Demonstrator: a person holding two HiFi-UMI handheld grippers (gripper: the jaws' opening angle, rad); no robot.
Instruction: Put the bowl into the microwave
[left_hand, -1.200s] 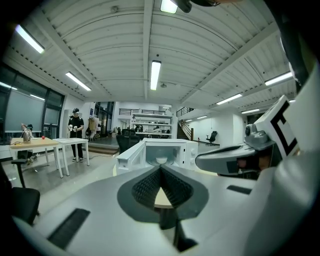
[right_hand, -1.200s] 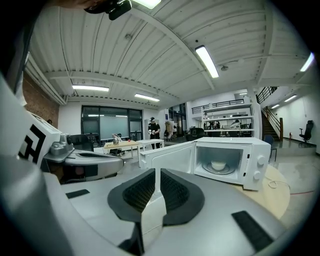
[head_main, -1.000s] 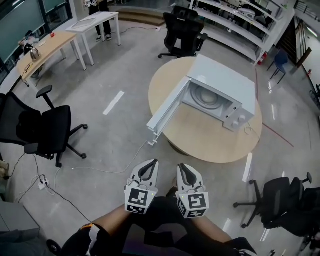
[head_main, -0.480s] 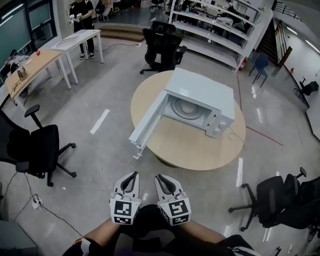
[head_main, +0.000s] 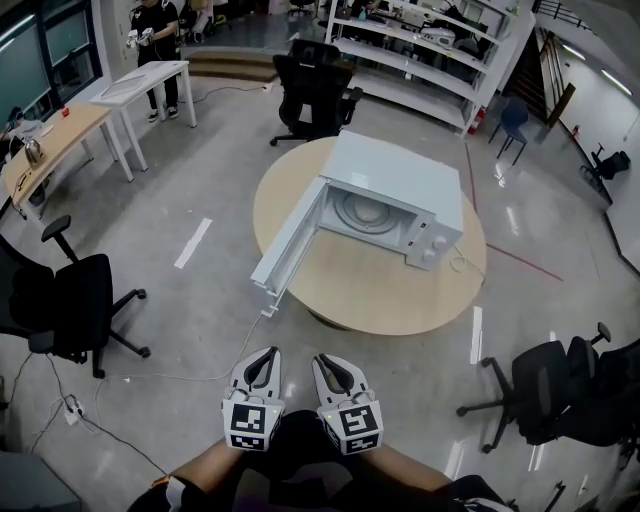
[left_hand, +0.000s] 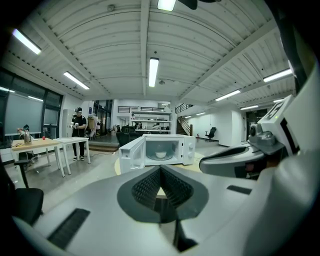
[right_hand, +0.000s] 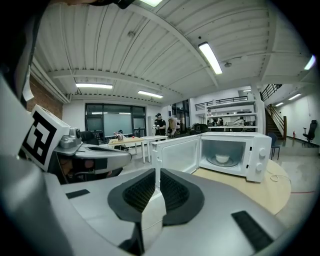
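Microwave: set on a round wooden table, with its door swung wide open.
Bowl: a white bowl is seen inside the microwave, resting on the glass turntable in the middle of the cavity.
Left gripper: held low, well apart from the microwave and off the table's near edge; its jaws are pressed together and nothing is held between them.
Right gripper: held just beside the left gripper, equally far from the microwave; its jaws are likewise brought together, and nothing is gripped.
Aim: both grippers are pointed towards the microwave's open front, and the bowl is framed above the jaws in each gripper view.
Knobs: two round knobs are seen on the microwave's panel, on the side away from the door.
Black chair: placed beyond the microwave, on the far side of the table.
Second chair: placed on the floor well out past the door side of the microwave.
Person: seen standing far beyond the microwave, next to a white desk.
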